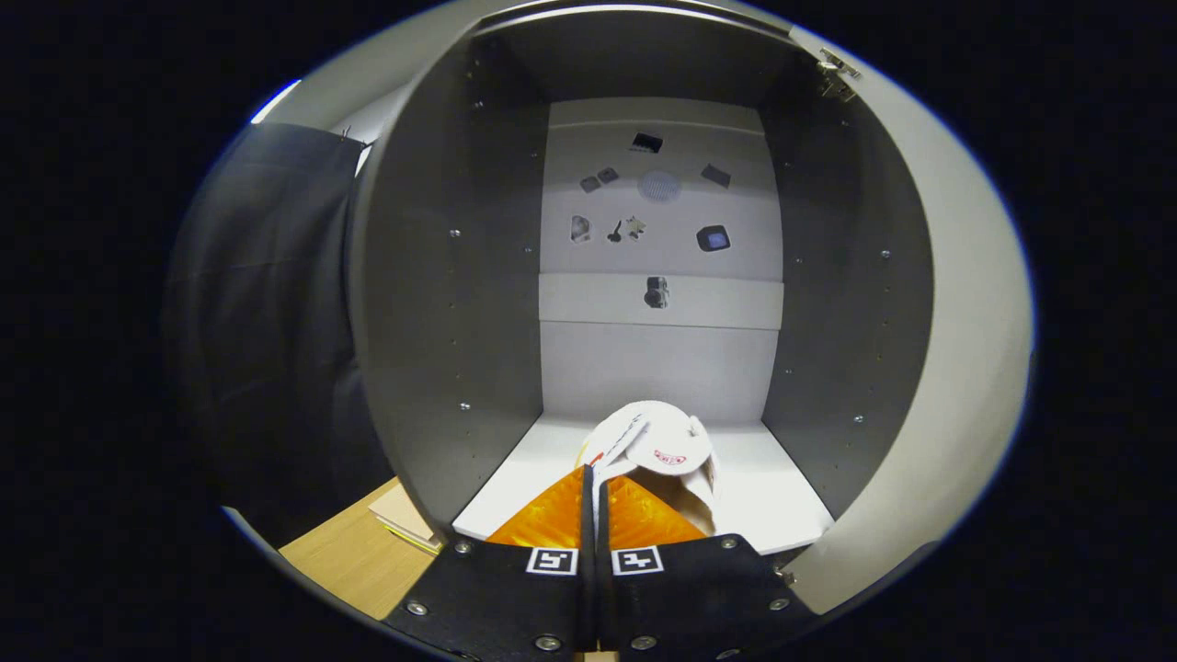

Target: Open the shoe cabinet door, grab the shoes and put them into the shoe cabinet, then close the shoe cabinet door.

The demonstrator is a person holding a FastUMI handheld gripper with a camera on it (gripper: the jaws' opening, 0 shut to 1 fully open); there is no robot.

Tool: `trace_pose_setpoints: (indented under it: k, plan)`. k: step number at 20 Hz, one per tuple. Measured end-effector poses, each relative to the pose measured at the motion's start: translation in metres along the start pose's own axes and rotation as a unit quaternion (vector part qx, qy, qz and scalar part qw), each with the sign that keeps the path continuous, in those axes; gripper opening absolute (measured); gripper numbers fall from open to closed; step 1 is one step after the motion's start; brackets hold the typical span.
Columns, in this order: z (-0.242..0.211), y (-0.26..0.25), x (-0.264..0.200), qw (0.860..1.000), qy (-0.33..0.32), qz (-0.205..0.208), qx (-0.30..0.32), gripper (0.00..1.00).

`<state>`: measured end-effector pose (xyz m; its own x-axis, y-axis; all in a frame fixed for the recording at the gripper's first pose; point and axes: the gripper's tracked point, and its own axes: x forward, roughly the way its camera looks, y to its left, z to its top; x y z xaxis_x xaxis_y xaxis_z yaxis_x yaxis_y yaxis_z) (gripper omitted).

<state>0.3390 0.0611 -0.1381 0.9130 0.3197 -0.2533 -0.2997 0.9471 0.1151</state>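
The shoe cabinet (pixel 460 276) stands open straight ahead, its grey side walls and white back panel in full sight. Its door (pixel 947 368) is swung out to the right, with a hinge (pixel 837 74) at the top. A white shoe (pixel 657 450) with a red mark hangs just over the white bottom shelf (pixel 772 496), inside the cabinet's mouth. My gripper (pixel 593 478) is shut on the shoe's rim, the two fingers pressed together with the white edge pinched between them. The part of the shoe nearest me is hidden behind the fingers.
Several small dark stickers (pixel 644 221) dot the cabinet's back panel. Left of the cabinet hangs dark cloth (pixel 267 322). Below it lies a wooden floor (pixel 359 552) with a flat pale board (pixel 405 515) beside the cabinet's left wall.
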Motion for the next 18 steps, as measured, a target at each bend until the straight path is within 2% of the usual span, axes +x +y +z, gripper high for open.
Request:
trace_pose_setpoints:
  k: [7,16,18]
  plan:
    - [-0.018,-0.019,0.079,0.999,0.049,-0.014,-0.002,0.0]
    - [-0.034,-0.008,0.099,0.997,0.075,-0.007,0.016,0.0]
    - [-0.035,-0.009,0.098,0.997,0.08,-0.011,0.018,0.03]
